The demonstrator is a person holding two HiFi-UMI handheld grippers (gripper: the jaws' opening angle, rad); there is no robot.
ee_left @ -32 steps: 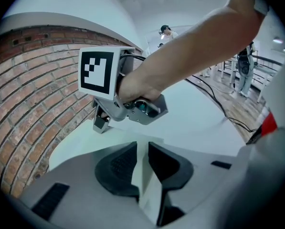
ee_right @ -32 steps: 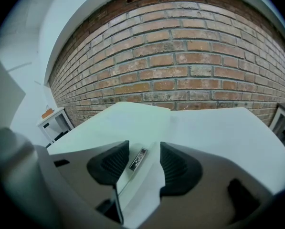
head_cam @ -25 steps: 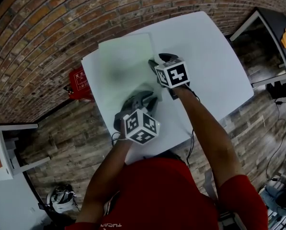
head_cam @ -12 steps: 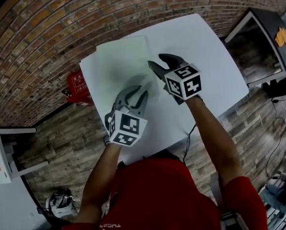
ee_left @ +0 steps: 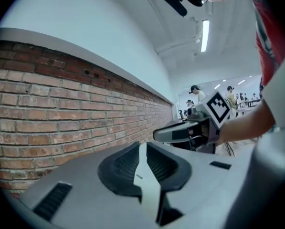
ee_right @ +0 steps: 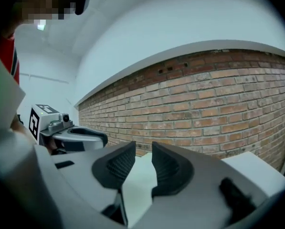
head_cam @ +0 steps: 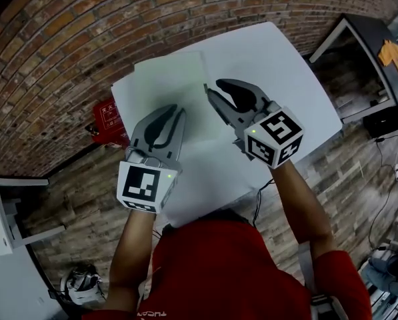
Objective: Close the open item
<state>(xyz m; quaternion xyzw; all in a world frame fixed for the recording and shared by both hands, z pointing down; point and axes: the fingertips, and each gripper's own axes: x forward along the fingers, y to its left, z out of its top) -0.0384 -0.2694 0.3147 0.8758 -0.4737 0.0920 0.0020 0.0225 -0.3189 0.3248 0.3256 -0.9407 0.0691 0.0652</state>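
Observation:
A flat pale green folder-like item (head_cam: 179,85) lies on the white table (head_cam: 279,59); I see no raised flap on it. Both grippers hang above the table, lifted off the item. My left gripper (head_cam: 177,109) (ee_left: 142,144) is over its near left part, with only a narrow gap between the jaws. My right gripper (head_cam: 215,85) (ee_right: 143,144) hovers by the item's right edge with a wider gap. Both pairs of jaws have just been closing, and nothing is between them. Each gripper view looks almost level at the brick wall (ee_left: 47,113) and catches the other gripper.
A red box (head_cam: 109,119) stands on the wooden floor by the table's left corner. A small white table (head_cam: 5,205) is at the far left, and a black-framed table (head_cam: 365,52) at the right. Cables trail on the floor at the right.
Both grippers have risen off the table and come nearer to the head camera. Their jaws stand narrower than before. The green item has stayed flat in place.

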